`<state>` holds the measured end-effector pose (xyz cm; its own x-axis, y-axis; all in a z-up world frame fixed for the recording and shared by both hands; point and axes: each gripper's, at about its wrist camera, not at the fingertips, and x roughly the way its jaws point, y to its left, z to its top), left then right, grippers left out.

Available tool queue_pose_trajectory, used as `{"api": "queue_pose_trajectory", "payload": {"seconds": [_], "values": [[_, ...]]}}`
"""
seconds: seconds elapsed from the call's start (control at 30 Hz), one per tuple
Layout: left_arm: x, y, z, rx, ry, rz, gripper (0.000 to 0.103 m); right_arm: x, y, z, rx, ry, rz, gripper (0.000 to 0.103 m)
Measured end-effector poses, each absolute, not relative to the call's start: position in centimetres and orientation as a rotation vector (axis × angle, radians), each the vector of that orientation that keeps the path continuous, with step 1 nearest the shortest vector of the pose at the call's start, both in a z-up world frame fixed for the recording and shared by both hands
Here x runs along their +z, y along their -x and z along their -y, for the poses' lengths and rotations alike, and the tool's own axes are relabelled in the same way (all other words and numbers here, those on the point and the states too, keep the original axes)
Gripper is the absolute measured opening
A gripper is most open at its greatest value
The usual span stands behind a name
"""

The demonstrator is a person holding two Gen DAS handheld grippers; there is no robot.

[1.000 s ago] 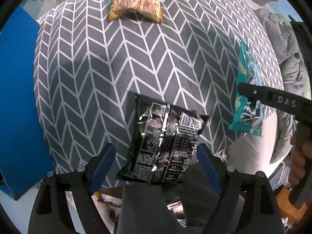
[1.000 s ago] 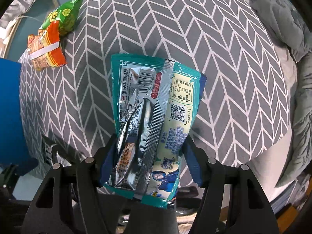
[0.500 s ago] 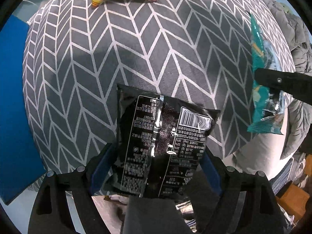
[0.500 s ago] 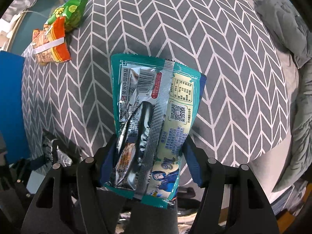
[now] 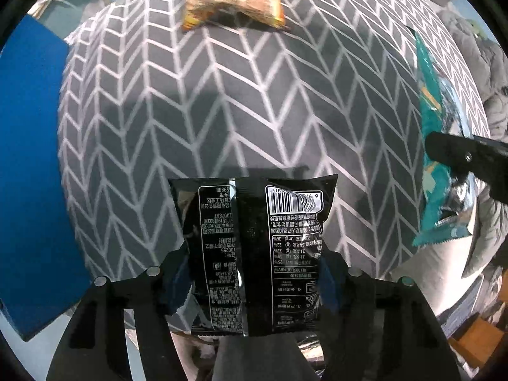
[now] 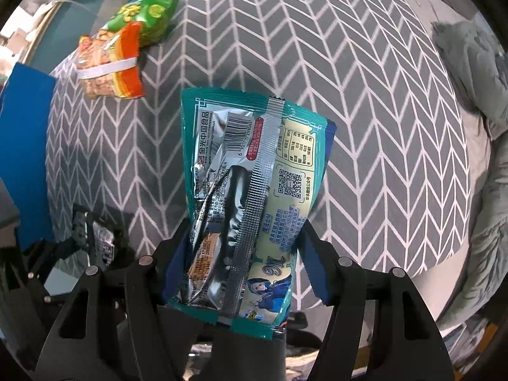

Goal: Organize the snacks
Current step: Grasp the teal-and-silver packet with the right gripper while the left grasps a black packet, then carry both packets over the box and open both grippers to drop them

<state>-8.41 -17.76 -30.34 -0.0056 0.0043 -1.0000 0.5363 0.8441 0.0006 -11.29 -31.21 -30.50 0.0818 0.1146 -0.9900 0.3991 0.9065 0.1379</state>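
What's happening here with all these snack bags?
A person is sorting snacks with a handheld gripper in each hand. The left gripper is shut on a black snack packet, and the right gripper is shut on a teal snack packet. Both are held above a grey herringbone cloth. At its far edge lie an orange snack bag and a green snack bag, touching each other.
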Motion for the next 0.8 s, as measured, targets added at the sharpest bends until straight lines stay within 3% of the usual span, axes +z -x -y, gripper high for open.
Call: {"api": "queue_pose_trajectory", "payload": {"seconds": [0.8], "values": [[-18.9,3.9,9.5,-0.332,-0.219,-1.444,0.067,-23.6,6.1,26.9,-0.043,-0.316,-1.439,0.065]]}}
